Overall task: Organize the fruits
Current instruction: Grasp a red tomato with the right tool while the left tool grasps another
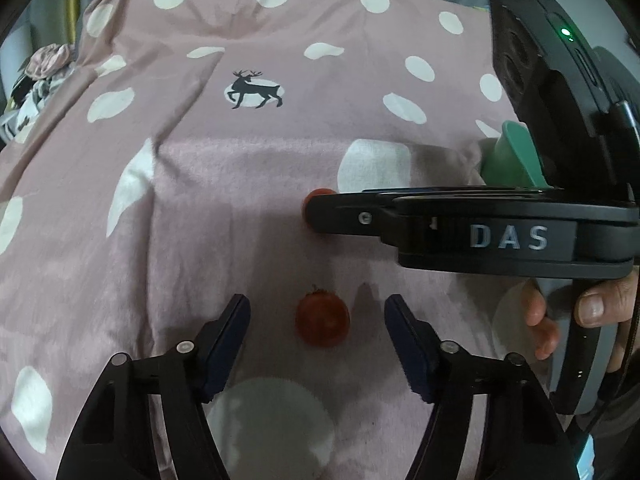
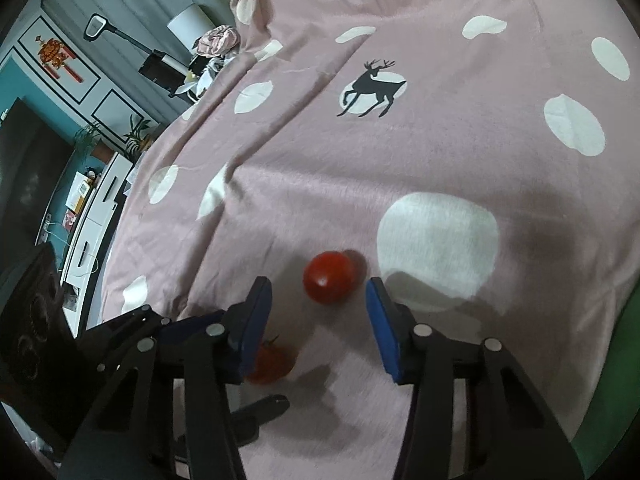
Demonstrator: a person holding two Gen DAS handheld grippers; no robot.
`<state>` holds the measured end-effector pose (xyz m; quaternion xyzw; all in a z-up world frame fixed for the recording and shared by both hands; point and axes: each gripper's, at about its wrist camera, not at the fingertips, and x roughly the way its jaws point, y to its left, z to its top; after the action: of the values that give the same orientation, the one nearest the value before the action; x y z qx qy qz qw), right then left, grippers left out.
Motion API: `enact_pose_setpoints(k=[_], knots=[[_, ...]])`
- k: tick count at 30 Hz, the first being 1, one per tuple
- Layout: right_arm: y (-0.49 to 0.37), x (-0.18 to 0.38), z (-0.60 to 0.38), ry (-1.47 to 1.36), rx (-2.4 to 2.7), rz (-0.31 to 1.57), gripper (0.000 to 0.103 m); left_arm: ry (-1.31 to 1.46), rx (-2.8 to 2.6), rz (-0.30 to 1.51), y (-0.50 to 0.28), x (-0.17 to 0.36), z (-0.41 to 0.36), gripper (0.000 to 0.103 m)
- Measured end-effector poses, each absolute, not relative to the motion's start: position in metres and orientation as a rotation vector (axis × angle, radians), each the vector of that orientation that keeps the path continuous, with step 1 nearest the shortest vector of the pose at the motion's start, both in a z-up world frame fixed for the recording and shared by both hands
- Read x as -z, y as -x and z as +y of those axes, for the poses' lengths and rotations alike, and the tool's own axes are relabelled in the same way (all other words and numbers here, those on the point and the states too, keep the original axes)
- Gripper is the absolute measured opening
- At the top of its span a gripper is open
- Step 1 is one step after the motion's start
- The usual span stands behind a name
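Note:
Two red tomatoes lie on a pink bedspread (image 1: 200, 208) with white dots. In the left wrist view the near tomato (image 1: 322, 320), with a small stem, sits between the fingers of my left gripper (image 1: 316, 301), which stands open with gaps on both sides. My right gripper (image 1: 320, 213) reaches in from the right, and the far tomato (image 1: 317, 194) shows just behind its tip. In the right wrist view my right gripper (image 2: 317, 282) is open around that smooth tomato (image 2: 329, 282) without touching it. The stemmed tomato (image 2: 270, 364) is partly hidden behind the right gripper's left finger.
A green container (image 1: 506, 160) stands at the right, also seen as a green edge (image 2: 608, 360). A person's hand (image 1: 592, 308) grips the right tool's handle. A deer print (image 1: 256, 90) marks the cloth farther back. Furniture and plants (image 2: 136, 136) stand beyond the bed's left edge.

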<state>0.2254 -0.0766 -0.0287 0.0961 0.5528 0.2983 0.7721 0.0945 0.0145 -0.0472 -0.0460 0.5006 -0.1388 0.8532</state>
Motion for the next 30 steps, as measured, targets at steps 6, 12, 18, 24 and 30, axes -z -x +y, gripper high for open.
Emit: enact_pose_setpoints(k=[6, 12, 18, 24, 30], knots=[[-0.23, 0.037, -0.071, -0.209, -0.66, 1.206, 0.044, 0.078, 0.291, 1.066, -0.1, 0.05, 0.011, 0.059], [-0.233, 0.04, -0.067, -0.193, -0.655, 1.199, 0.041, 0.057, 0.278, 1.07, -0.102, 0.052, 0.01, 0.052], [-0.235, 0.04, -0.064, -0.164, -0.647, 1.189, 0.037, 0.03, 0.275, 1.068, -0.102, 0.051, 0.008, 0.043], [-0.236, 0.041, -0.062, -0.147, -0.634, 1.183, 0.031, 0.022, 0.283, 1.065, -0.102, 0.051, 0.008, 0.028], [-0.236, 0.042, -0.062, -0.155, -0.631, 1.18, 0.03, 0.023, 0.287, 1.062, -0.102, 0.05, 0.008, 0.028]])
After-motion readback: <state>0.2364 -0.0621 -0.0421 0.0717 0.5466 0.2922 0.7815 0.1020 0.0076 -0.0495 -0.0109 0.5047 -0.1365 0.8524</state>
